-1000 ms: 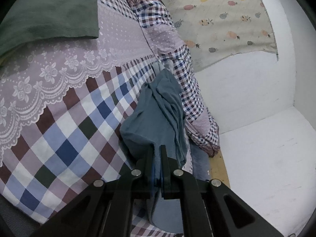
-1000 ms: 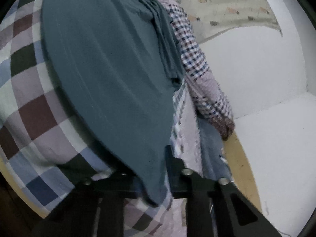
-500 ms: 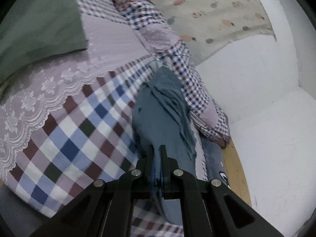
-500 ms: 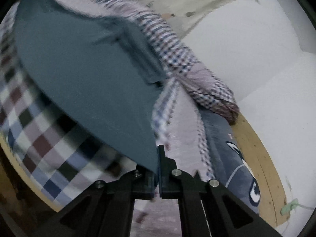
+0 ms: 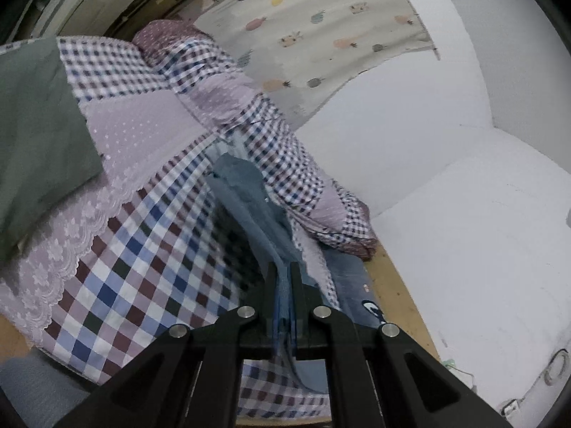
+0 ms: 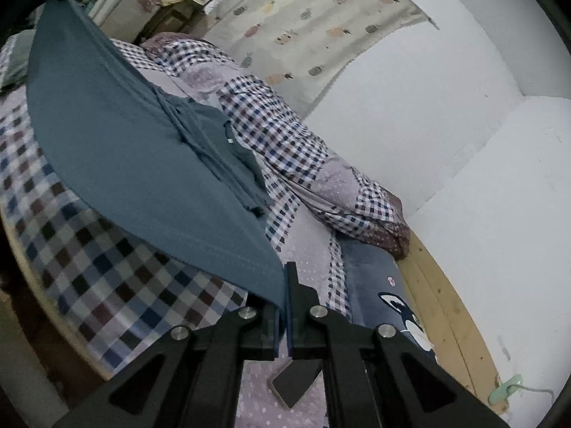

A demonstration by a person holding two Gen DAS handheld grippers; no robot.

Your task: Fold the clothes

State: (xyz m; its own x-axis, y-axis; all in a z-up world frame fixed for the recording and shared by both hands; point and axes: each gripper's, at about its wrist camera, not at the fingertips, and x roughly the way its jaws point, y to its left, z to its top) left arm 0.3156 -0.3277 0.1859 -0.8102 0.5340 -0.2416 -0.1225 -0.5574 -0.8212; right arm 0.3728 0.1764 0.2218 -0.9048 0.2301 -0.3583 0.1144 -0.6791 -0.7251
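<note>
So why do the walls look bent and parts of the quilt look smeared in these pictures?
Both views come through fisheye lenses, so straight edges bow and the corners go black. In the left wrist view the checked quilt is smeared beside the teal shirt, which suggests motion blur, while the left tool stays sharp. In the right wrist view the quilt's lower-left edge blurs; the light is dim and flat.

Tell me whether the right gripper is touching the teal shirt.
Touching. The right wrist view shows the right gripper with jaws shut on the hem corner of the teal shirt, cloth pinched between them.

Teal shirt (image 6: 142,164) now higher off the checked bedspread (image 6: 107,285), drawn taut and flatter.
</note>
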